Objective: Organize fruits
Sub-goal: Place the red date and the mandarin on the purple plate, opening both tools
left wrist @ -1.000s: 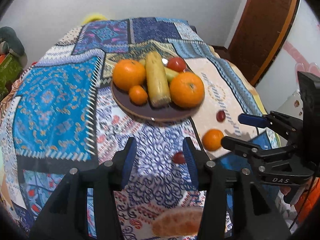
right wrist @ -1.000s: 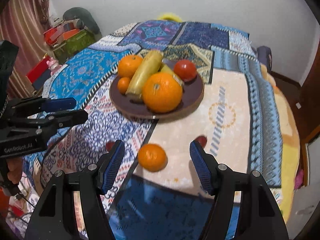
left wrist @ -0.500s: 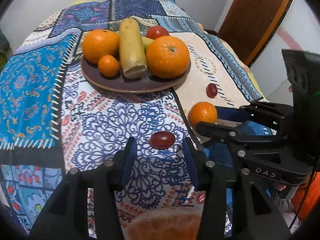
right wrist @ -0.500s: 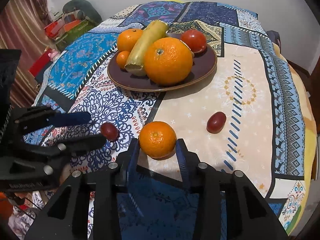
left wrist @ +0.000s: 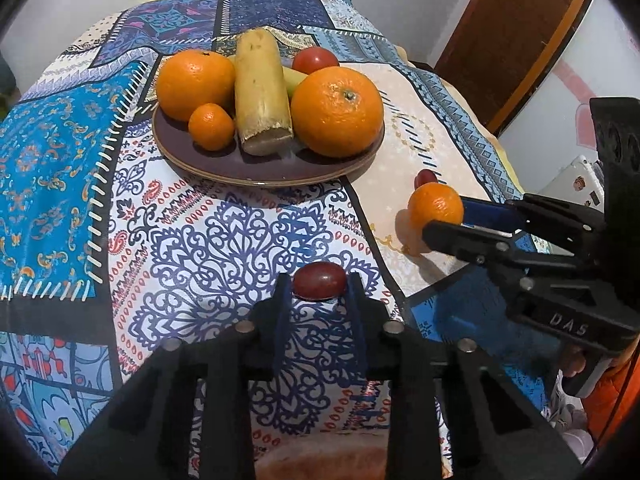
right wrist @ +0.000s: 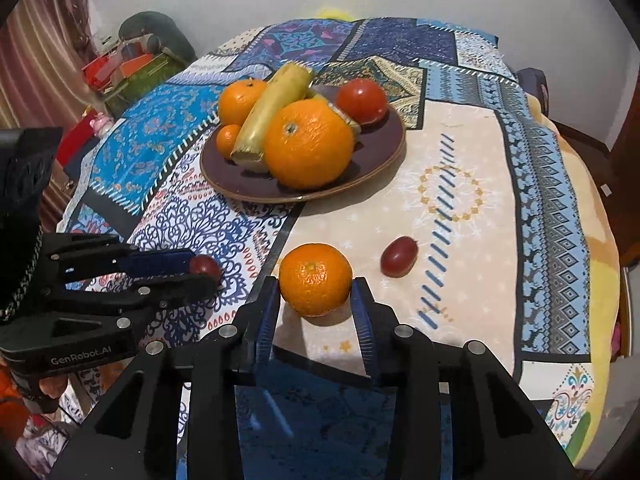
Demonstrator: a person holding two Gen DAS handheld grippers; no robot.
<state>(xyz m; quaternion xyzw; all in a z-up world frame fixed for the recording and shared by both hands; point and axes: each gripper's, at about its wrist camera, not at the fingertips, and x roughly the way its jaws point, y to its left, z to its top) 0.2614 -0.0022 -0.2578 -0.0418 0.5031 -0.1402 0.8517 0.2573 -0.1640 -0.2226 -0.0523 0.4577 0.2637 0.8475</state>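
Brown plate (right wrist: 380,168) of oranges (right wrist: 308,152) (tomato (right wrist: 362,100) behind)

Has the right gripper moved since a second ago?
Yes. The right gripper has advanced toward the plate and its jaws have shut on the tangerine, which sat ahead of them before.

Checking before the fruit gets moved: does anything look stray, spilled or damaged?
Nothing spilled or damaged. One dark red grape lies loose on the tablecloth, off the plate, while the grippers grip the mandarin and another grape.
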